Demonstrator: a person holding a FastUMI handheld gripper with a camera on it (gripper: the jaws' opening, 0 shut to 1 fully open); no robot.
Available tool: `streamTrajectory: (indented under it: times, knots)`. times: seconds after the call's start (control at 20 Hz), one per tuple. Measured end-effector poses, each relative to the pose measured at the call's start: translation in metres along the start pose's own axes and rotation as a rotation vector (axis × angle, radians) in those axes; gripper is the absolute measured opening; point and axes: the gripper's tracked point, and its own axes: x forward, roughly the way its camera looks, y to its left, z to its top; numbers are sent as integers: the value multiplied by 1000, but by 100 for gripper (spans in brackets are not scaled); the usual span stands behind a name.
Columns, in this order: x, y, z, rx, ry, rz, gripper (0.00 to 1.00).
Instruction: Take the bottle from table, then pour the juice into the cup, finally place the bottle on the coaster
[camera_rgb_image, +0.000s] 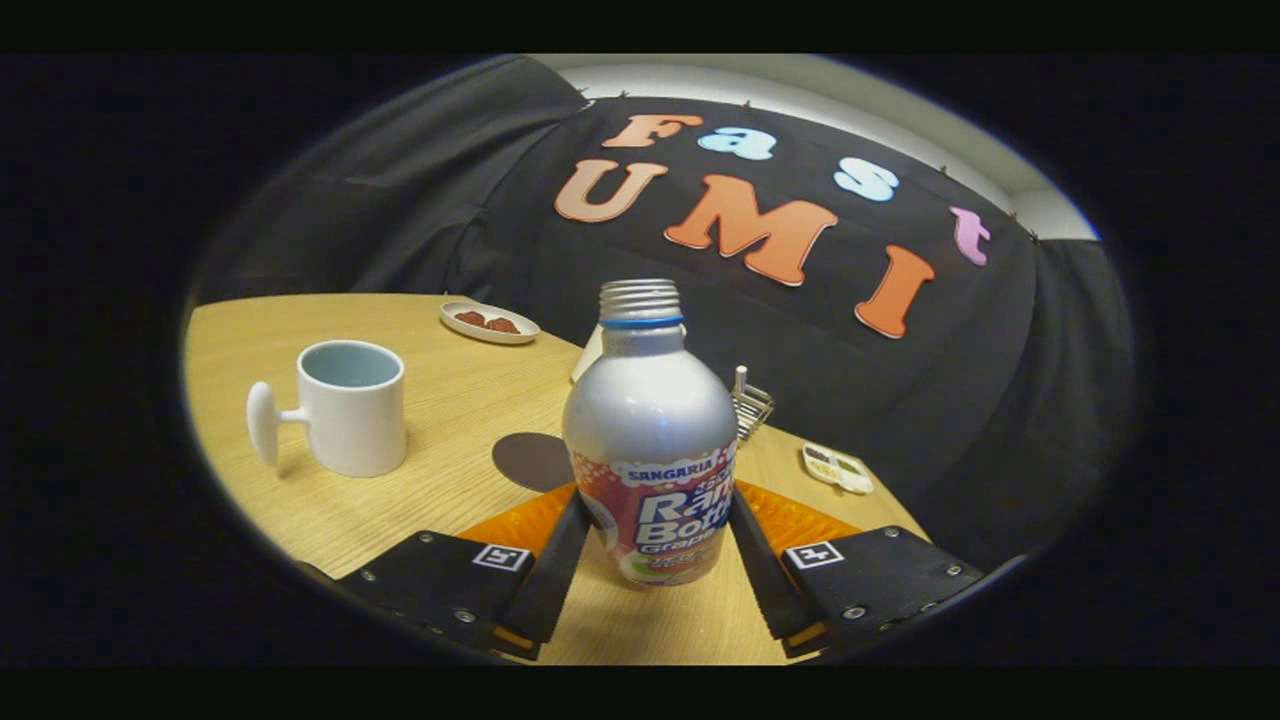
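A silver aluminium bottle (650, 420) with a colourful label and an uncapped threaded neck stands upright between my fingers. My gripper (655, 515) is shut on it, both fingers pressing the lower label part from either side. The bottle's base sits just at or slightly above the wooden table (450, 390); I cannot tell which. A white cup (352, 405) with a pale blue inside and a knob handle stands beyond the fingers to the left. A dark round coaster (530, 460) lies flat between the cup and the bottle, partly hidden by the bottle.
Farther back on the table lies a small plate (489, 322) with brown pieces. A wire holder (752, 405) and a white object (588, 358) sit behind the bottle. A small dish (838, 468) with sauces rests near the table's right edge.
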Motion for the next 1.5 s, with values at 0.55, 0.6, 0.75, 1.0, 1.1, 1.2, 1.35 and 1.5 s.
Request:
streamTrajectory:
  times: [0.55, 0.6, 0.75, 1.0, 1.1, 1.2, 1.35, 1.5]
  knots:
    - [4, 12, 28, -410, -43, -27, 78]
    - [4, 11, 31, -441, -50, -37, 78]
    - [7, 15, 41, -521, -73, -63, 78]
    - [8, 22, 50, -669, -111, -90, 77]
    - [13, 30, 49, -687, -112, -74, 77]
    - [11, 32, 56, -742, -137, -88, 77]
    - [12, 38, 63, -813, -161, -92, 77]
    - [12, 39, 64, -856, -169, -94, 77]
